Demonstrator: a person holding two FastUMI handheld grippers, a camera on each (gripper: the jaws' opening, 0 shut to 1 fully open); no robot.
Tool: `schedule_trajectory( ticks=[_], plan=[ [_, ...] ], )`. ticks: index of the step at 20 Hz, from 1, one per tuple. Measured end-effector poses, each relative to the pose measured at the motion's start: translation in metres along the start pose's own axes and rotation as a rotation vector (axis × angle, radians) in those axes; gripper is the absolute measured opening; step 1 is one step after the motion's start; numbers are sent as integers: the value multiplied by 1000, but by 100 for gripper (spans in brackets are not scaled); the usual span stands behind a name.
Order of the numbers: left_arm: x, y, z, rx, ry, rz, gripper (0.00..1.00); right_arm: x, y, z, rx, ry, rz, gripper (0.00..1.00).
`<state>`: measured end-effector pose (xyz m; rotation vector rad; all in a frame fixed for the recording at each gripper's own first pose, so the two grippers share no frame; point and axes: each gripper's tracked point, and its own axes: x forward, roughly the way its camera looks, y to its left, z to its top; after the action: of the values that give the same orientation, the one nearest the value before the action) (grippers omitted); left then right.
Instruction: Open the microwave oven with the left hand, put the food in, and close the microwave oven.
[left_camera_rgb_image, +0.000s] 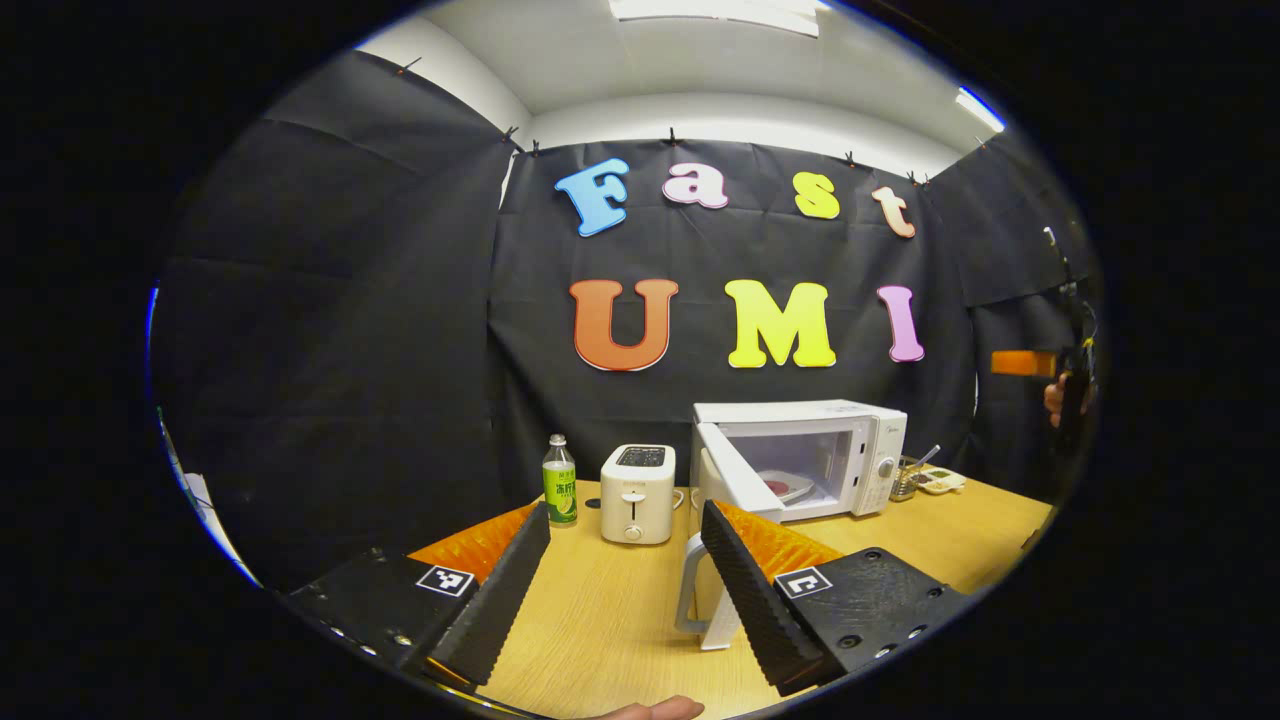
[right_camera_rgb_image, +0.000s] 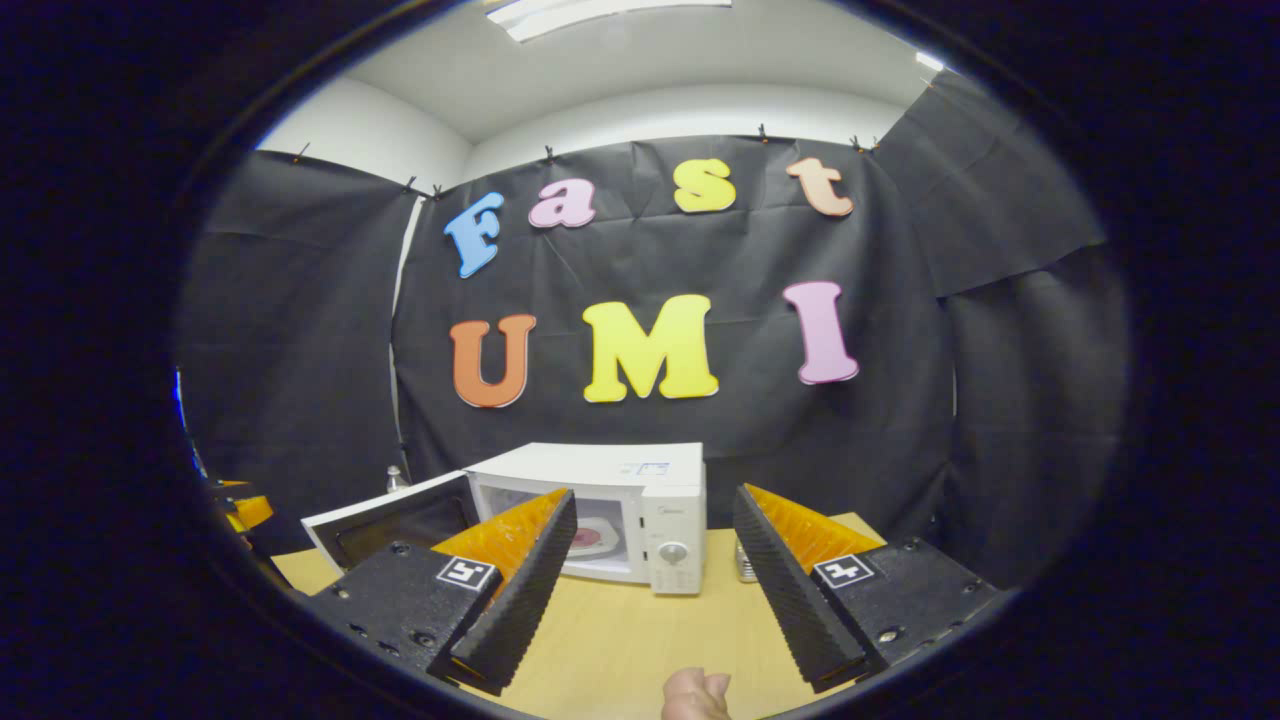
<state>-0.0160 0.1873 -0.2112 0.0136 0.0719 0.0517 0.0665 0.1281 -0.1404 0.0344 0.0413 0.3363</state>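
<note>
worktop (left_camera_rgb_image: 620, 610): your stage, free in front | microwave oven (left_camera_rgb_image: 800, 455): at the back, door (left_camera_rgb_image: 735, 470) swung out so the cavity is reachable | plate of food (left_camera_rgb_image: 785, 486): already inside, so closing looks next | left tongs (left_camera_rgb_image: 625, 565): wide, holding nothing, free for the door | right tongs (right_camera_rgb_image: 650, 570): wide, holding nothing, held back

Left gripper view, beyond the fingers (left_camera_rgb_image: 505, 590): white boxy microwave oven (left_camera_rgb_image: 800, 458) on the light wooden worktop (left_camera_rgb_image: 600, 620), door (left_camera_rgb_image: 735, 480) swung open, a plate (left_camera_rgb_image: 785, 487) inside. White two-slot toaster (left_camera_rgb_image: 638, 493) left of it; green plastic bottle (left_camera_rgb_image: 559, 482) further left. Small tray (left_camera_rgb_image: 938, 480) right of the microwave.
</note>
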Motion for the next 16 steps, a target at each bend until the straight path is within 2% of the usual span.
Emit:
schedule_trajectory(
  ticks=[2,3,4,5,6,7,8,9,10,11,16],
  plan=[
    [7,-3,-15,18,9,-26,93,-44,-9,15,-15,-35,-3,100],
    [14,1,-20,29,5,-13,92,-64,-16,19,-27,-52,-11,100],
    [19,5,-23,32,3,-12,100,-84,-25,24,-39,-69,-31,91],
    [22,8,-28,26,10,-7,83,-102,-32,30,-53,-89,-46,100],
    [25,10,-34,17,16,1,52,-119,-39,36,-62,-108,-65,100],
    [29,14,-39,10,14,9,34,-136,-45,42,-70,-128,-81,91],
    [32,14,-41,2,13,7,39,-150,-50,46,-76,-141,-92,91],
    [33,14,-44,-31,8,2,14,-162,-56,47,-87,-144,-108,100],
    [34,4,-42,-68,0,-48,0,-172,-63,48,-94,-145,-127,100],
    [39,-7,-47,-104,17,-102,0,-181,-68,48,-93,-137,-146,100],
    [68,-14,-74,-94,79,-148,0,-204,-68,48,-61,-137,-134,100]
  ],
)
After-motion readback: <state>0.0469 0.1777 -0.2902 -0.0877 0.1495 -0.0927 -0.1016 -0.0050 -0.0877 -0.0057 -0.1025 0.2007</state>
